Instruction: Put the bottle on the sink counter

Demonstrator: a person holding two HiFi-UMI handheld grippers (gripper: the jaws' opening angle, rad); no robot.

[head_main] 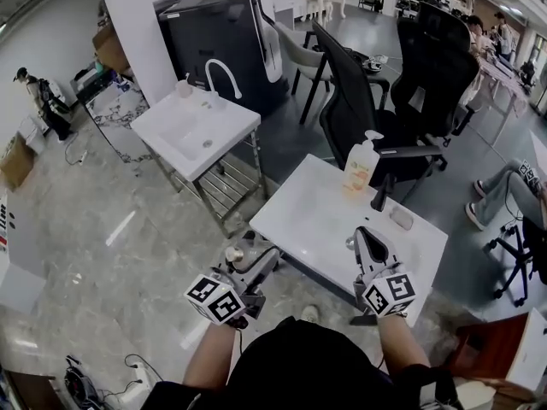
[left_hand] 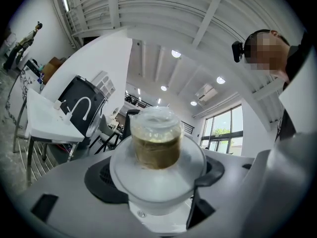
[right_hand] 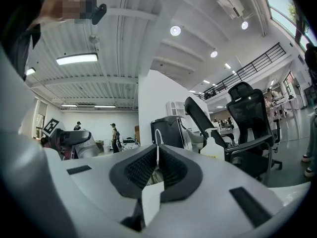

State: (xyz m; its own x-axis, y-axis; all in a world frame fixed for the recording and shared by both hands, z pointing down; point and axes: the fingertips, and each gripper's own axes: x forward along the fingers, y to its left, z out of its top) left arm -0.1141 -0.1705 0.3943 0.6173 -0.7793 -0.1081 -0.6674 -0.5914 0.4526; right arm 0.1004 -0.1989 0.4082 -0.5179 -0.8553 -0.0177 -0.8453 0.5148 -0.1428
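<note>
With my left hand-held gripper (head_main: 248, 261) clamped wide around the small bottle (left_hand: 156, 138), over the floor off the white tabletop's (head_main: 316, 207) left edge, I'd carry it upright to the sink counter's (head_main: 161, 126) flat rim, keeping the right hand-held gripper (right_hand: 157, 176) closed and empty.

Left gripper (head_main: 246, 261) laden, right gripper (head_main: 367, 239) closed.

The right gripper (right_hand: 157, 168) shows its jaws pressed together with nothing between them, and past it stands a white pillar (right_hand: 158, 95), the left gripper (right_hand: 72, 142) to the pillar's left, a dispenser (right_hand: 214, 148) and black chairs (right_hand: 250, 110) to the pillar's right
</note>
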